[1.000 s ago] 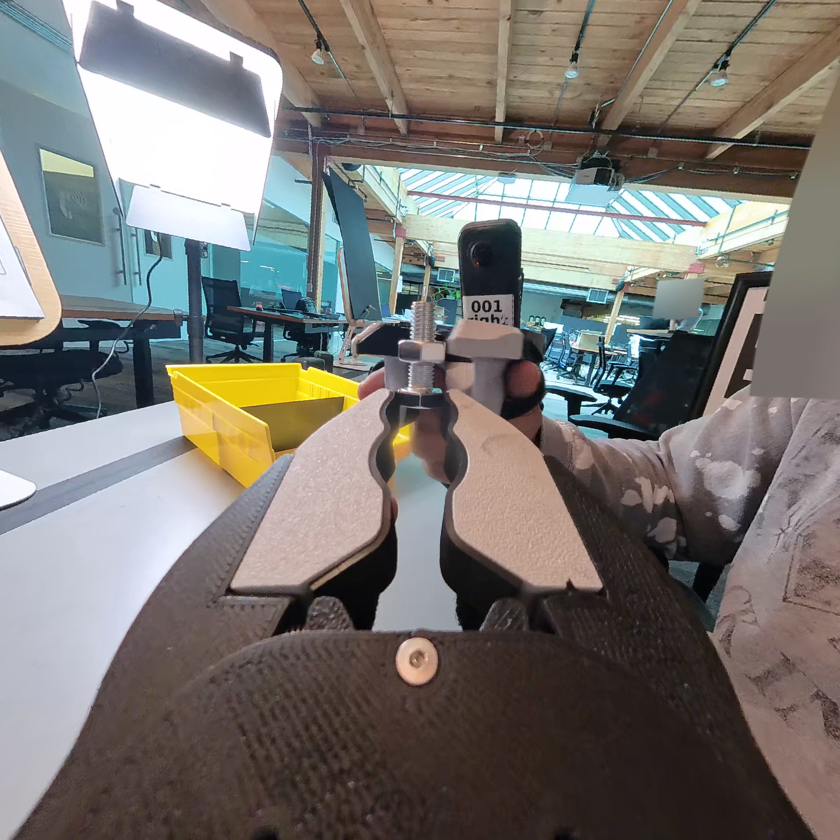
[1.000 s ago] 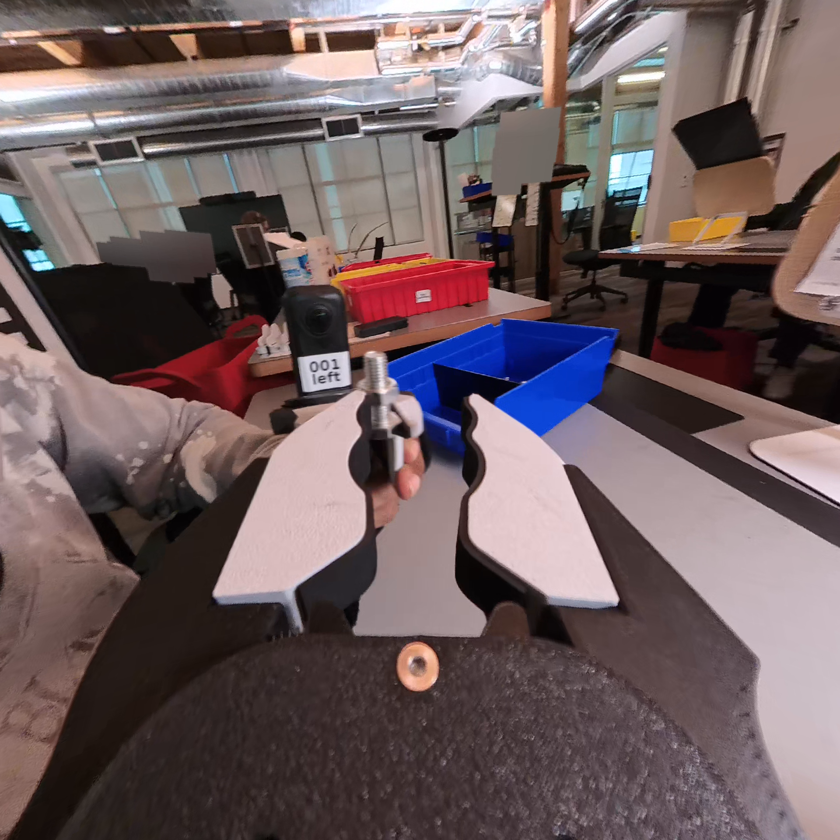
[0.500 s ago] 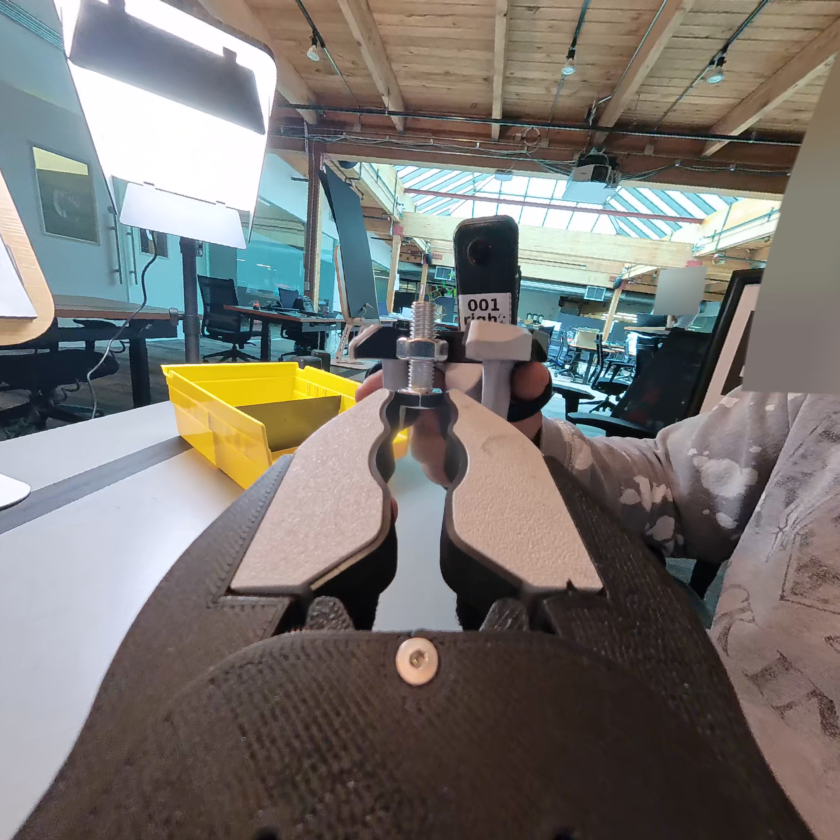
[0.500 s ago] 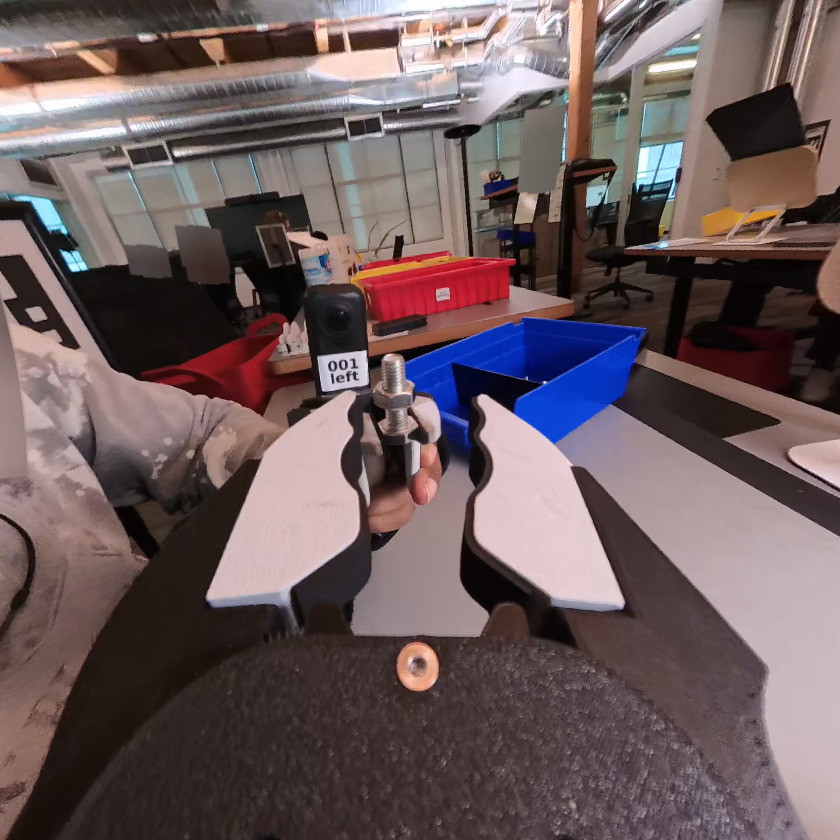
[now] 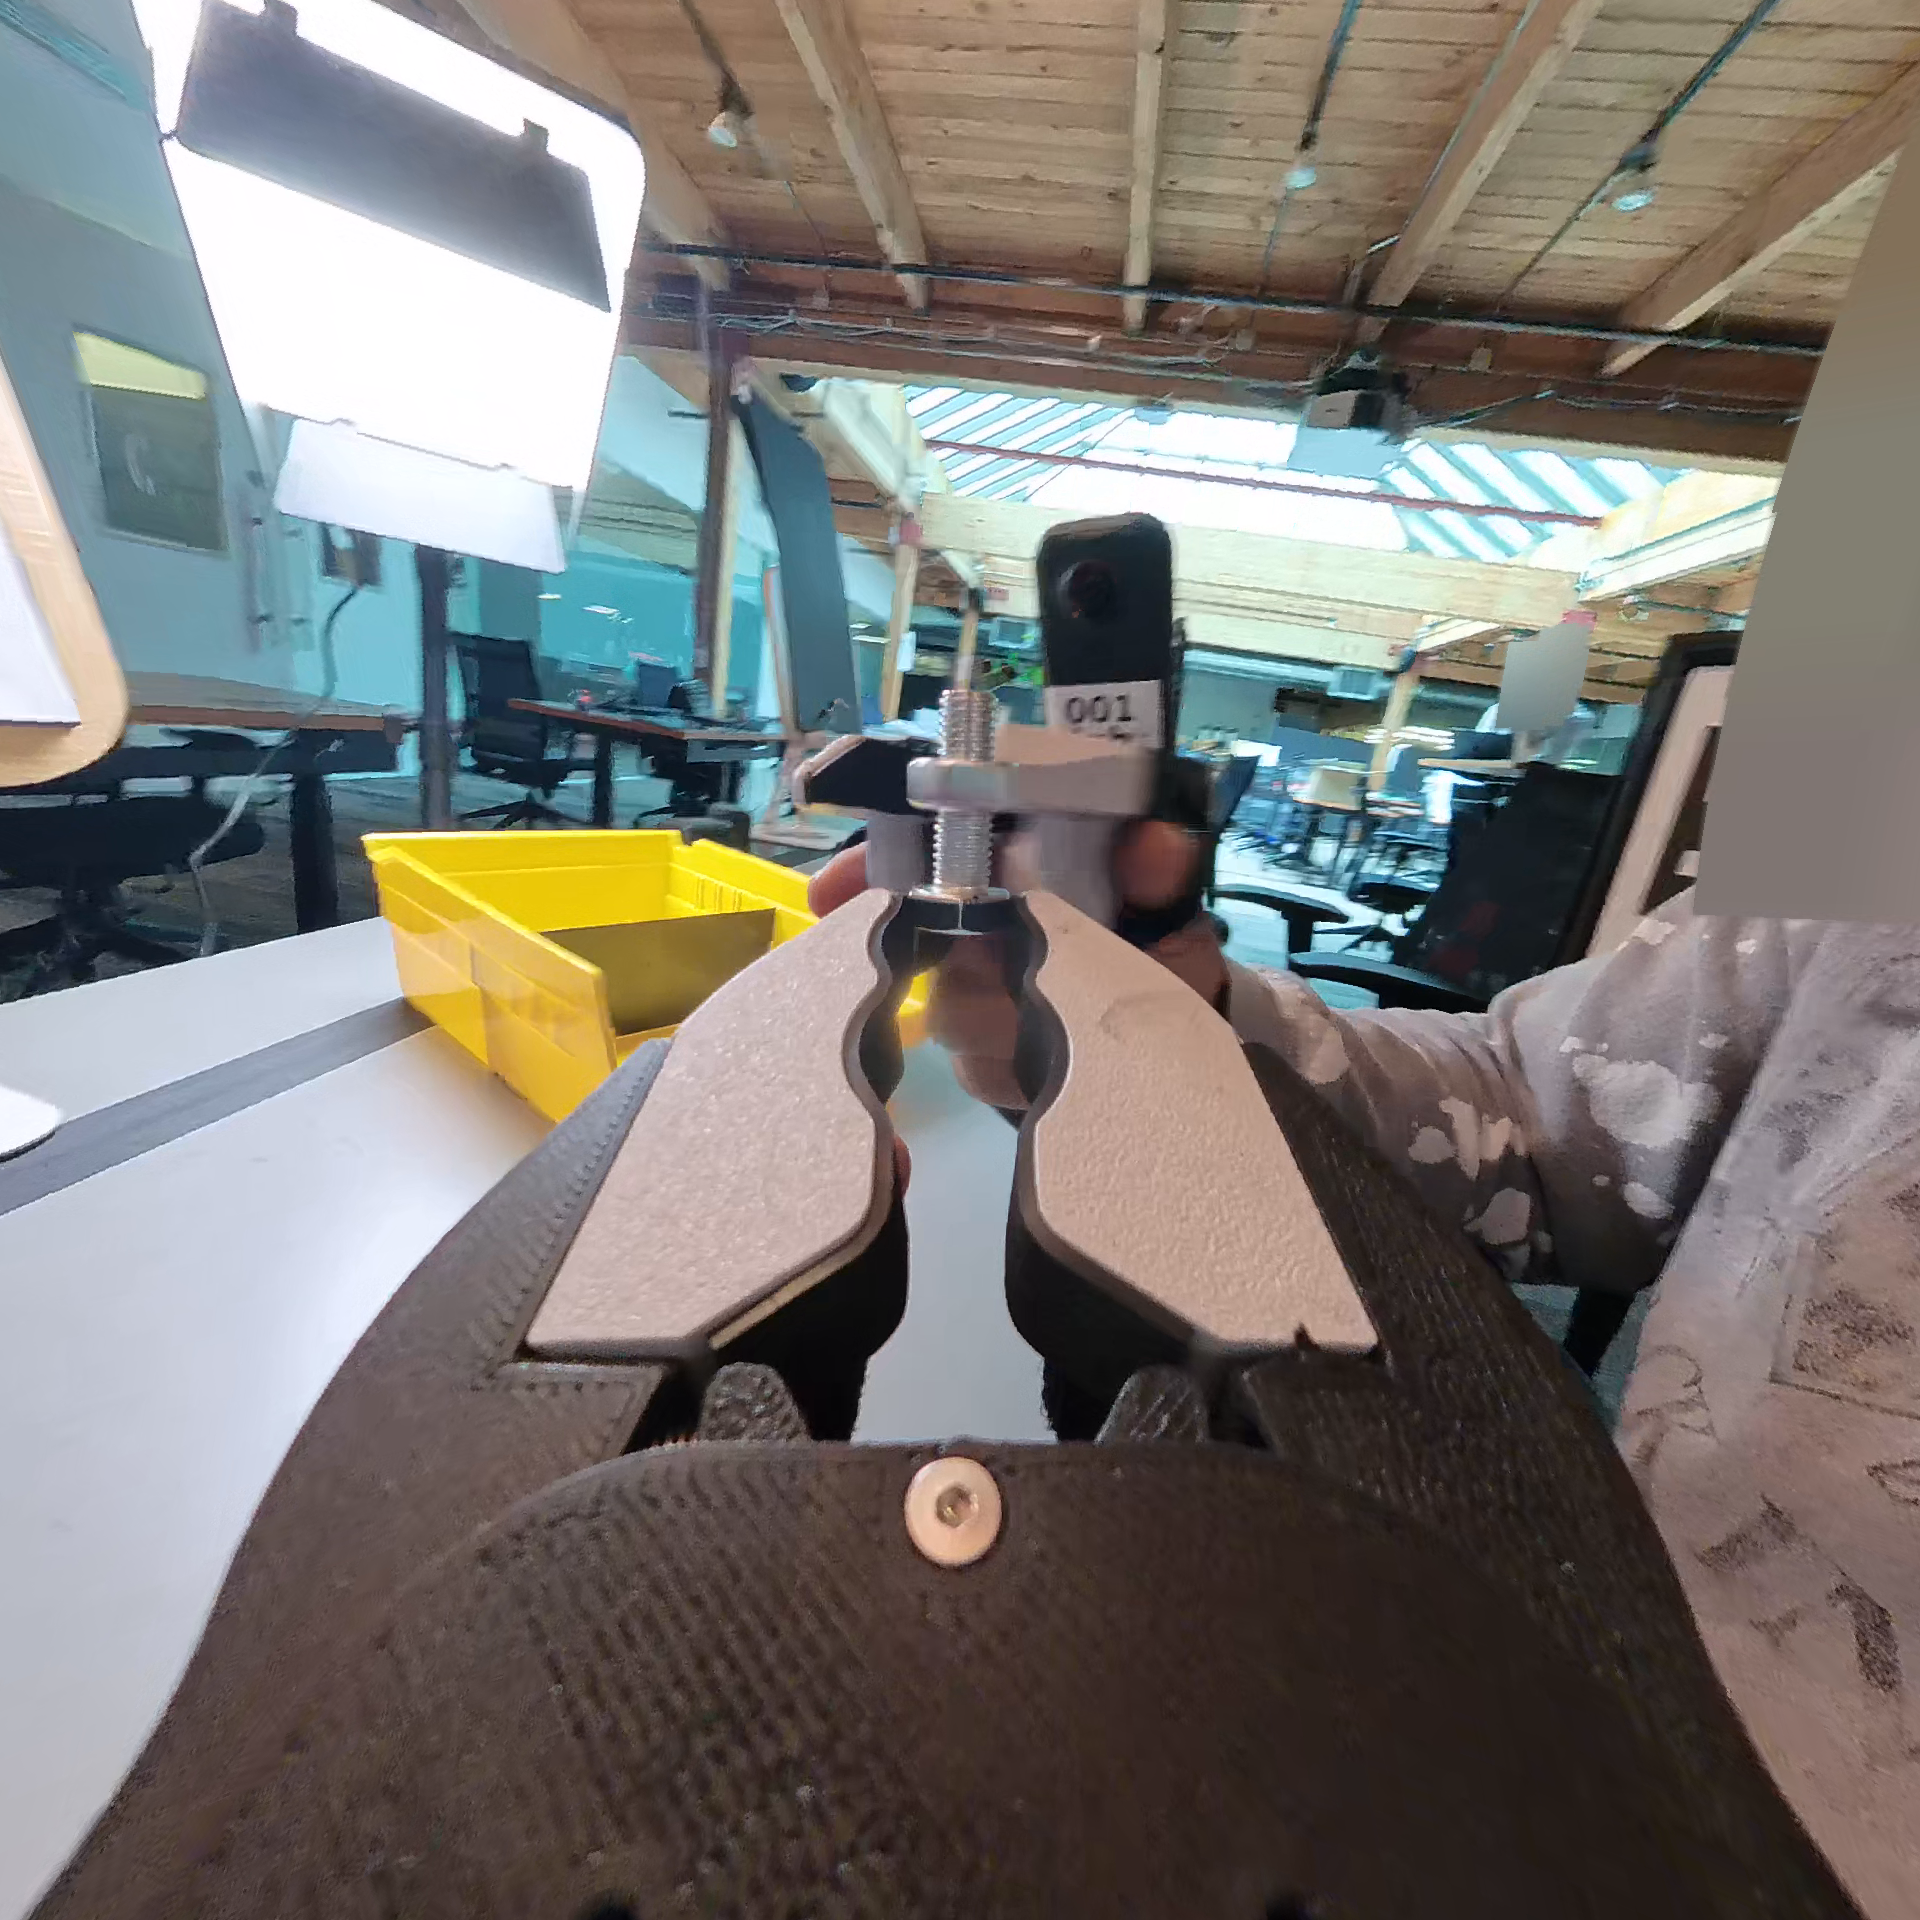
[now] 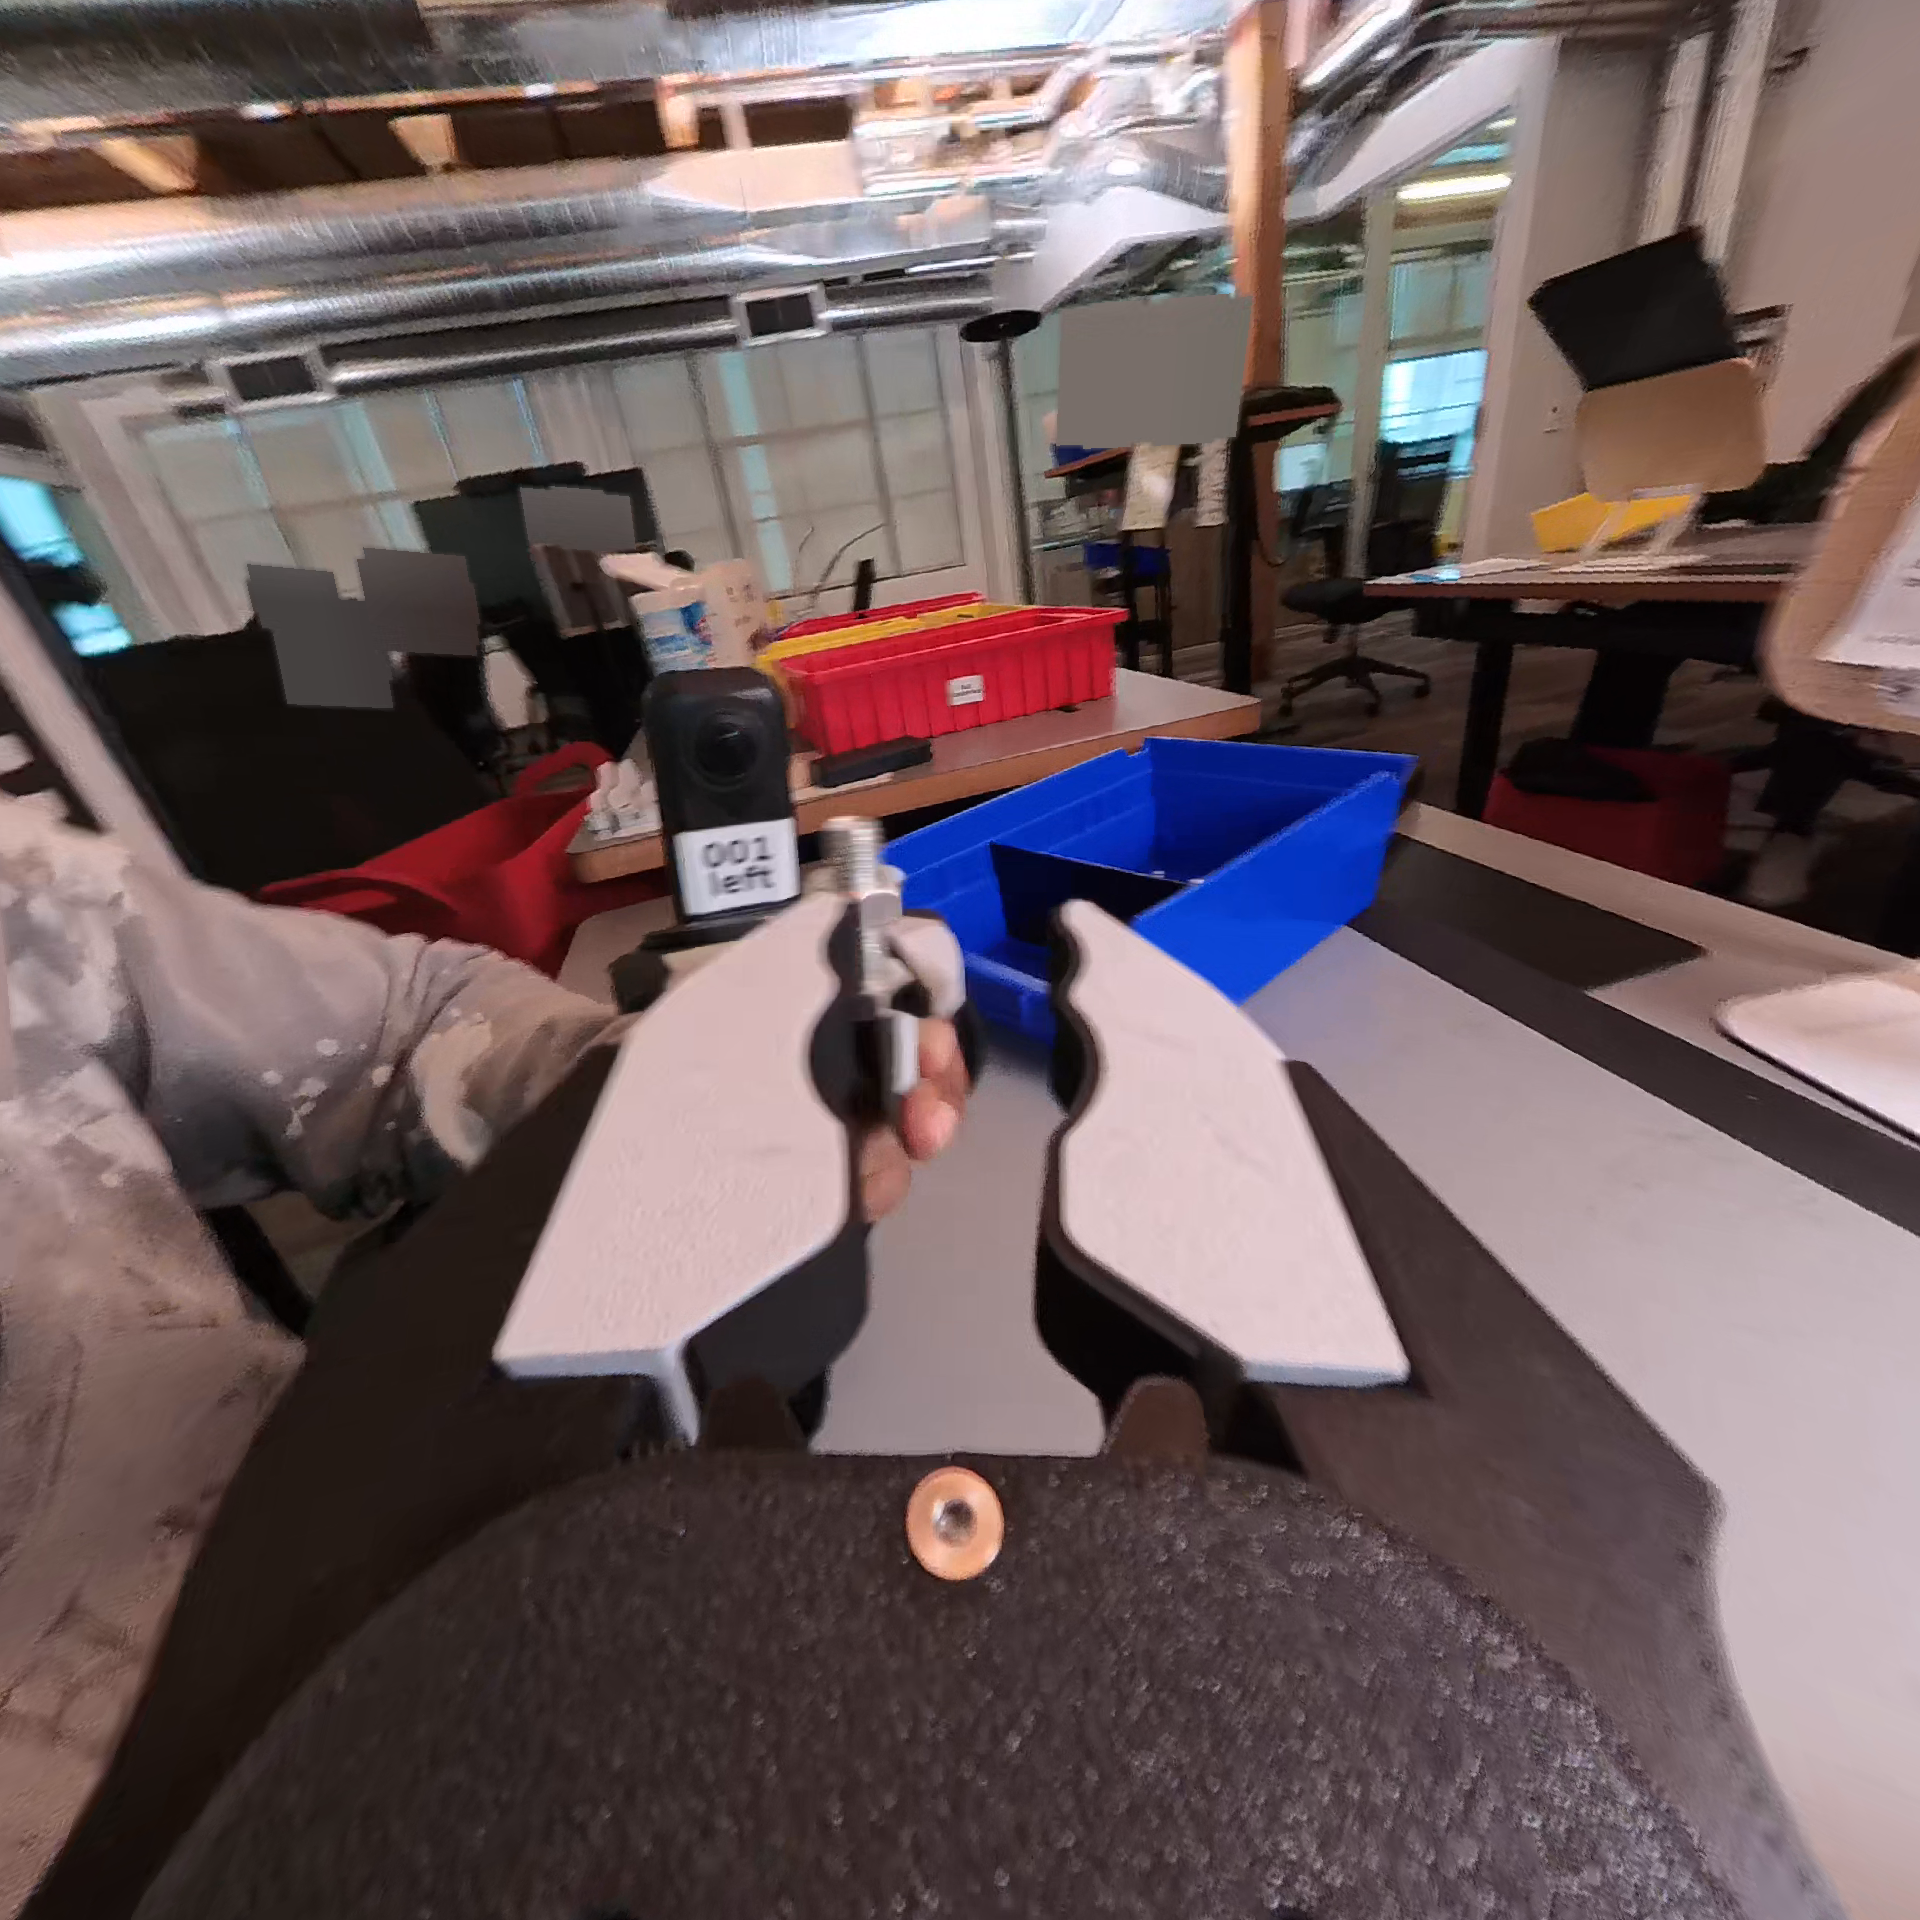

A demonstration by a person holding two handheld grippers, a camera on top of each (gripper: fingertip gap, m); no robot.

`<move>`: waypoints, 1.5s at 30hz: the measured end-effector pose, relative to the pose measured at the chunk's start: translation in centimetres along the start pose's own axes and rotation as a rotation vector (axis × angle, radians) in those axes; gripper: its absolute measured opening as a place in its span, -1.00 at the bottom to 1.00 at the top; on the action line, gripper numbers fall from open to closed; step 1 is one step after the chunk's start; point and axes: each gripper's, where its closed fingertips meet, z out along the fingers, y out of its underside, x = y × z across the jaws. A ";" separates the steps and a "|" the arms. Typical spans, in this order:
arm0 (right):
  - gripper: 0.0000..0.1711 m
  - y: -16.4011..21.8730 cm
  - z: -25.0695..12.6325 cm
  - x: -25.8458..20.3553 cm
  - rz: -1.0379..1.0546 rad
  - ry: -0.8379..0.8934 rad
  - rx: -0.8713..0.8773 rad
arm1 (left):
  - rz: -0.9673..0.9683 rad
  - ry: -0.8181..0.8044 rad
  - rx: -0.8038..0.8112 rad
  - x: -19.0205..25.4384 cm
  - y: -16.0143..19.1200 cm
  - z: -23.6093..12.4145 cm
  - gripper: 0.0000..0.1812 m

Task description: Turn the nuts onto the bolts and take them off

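The left gripper (image 5: 951, 920), fingers nearly closed, pinches the head of the upright threaded steel bolt (image 5: 964, 821) above the table. The right gripper (image 6: 961, 935) gapes around the small hex nut (image 5: 948, 777). Rigid, slick, light metal: grip the nut's flats.

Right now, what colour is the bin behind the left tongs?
Yellow bin, with a dark divider inside; the left wrist view shows it best.

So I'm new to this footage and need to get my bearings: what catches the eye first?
Dead centre, a bolt stands upright, its head pinched in the left gripper, with a nut partway up the thread. The right gripper is open around it. A yellow bin and a blue bin sit on the grey table.
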 end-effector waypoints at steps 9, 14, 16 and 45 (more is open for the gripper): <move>-0.52 -0.3 0.0 -0.7 -0.006 -0.030 0.009 | 0.002 -0.003 -0.015 0.0 0.4 0.1 -0.80; -0.80 -0.5 -0.8 1.8 -0.003 0.095 0.031 | 0.004 0.002 -0.005 0.0 0.0 0.0 -0.80; -0.74 -0.7 -1.1 1.7 0.005 0.079 0.027 | 0.007 0.003 -0.009 0.1 0.1 0.1 -0.80; -0.55 -0.8 -0.4 0.0 -0.017 0.011 0.037 | -0.016 0.004 -0.011 0.0 0.3 0.1 -0.80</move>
